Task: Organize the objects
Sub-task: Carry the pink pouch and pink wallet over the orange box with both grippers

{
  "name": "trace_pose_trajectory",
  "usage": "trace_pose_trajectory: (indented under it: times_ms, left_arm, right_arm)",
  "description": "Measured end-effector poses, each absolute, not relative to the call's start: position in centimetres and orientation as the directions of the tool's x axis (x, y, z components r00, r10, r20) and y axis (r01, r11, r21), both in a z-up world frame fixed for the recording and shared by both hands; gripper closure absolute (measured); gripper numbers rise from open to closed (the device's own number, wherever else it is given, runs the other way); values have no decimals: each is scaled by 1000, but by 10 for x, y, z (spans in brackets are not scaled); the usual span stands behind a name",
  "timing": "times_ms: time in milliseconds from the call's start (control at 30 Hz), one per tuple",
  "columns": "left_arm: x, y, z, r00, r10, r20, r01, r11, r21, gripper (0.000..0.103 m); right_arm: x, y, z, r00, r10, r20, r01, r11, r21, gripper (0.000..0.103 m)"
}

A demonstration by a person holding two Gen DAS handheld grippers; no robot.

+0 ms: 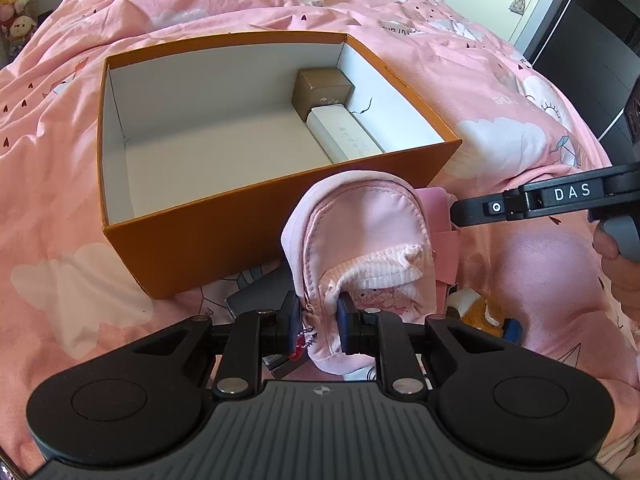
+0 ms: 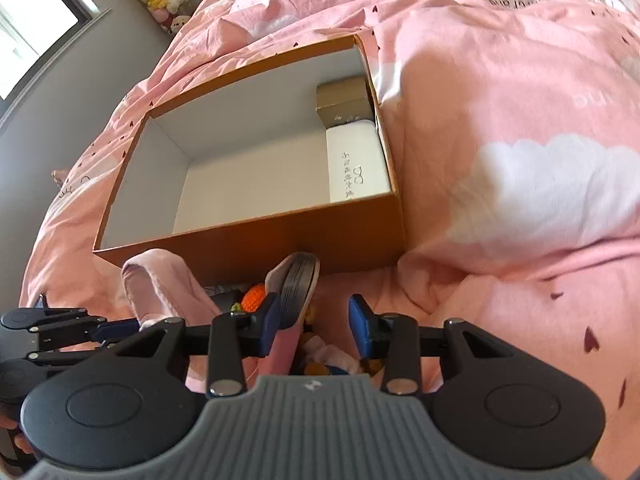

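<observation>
The only clear lettering is "DAS" in white on the right gripper (image 1: 460, 216), which reaches in from the right of the left wrist view. A white case (image 1: 346, 138) in the orange box (image 1: 248, 224) carries a line of small dark characters (too fine to read), and the brown box (image 1: 322, 88) behind it bears a tiny pale mark. Both sit against the box's right wall, the brown one farther.

The left gripper (image 1: 318, 320) is pinching the lower edge of a small pink backpack (image 1: 360, 236), which hangs upright just in front of the orange box's near wall, above the pink bed cover (image 1: 500, 92). The right gripper (image 2: 316, 320) is spread, its left pad touching a grey ribbed item (image 2: 296, 288) near the box; its tip lies just beside the backpack's right side.
</observation>
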State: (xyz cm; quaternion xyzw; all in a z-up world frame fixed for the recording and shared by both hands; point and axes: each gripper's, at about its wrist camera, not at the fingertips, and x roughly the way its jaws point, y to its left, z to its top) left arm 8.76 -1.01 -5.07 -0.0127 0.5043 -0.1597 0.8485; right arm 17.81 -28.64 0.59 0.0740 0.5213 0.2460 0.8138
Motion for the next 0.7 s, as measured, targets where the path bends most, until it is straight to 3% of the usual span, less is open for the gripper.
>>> trace_pose_trajectory:
  times_ms: [500, 700]
  left_arm:
    - [95, -1, -64, 433, -279, -857, 150, 960, -237, 82]
    - [95, 0, -67, 437, -283, -854, 140, 959, -246, 82]
  right_arm:
    - [161, -293, 2, 367, 495, -788, -183, 869, 460, 63]
    - [166, -284, -13, 341, 461, -820, -190, 888, 420, 63]
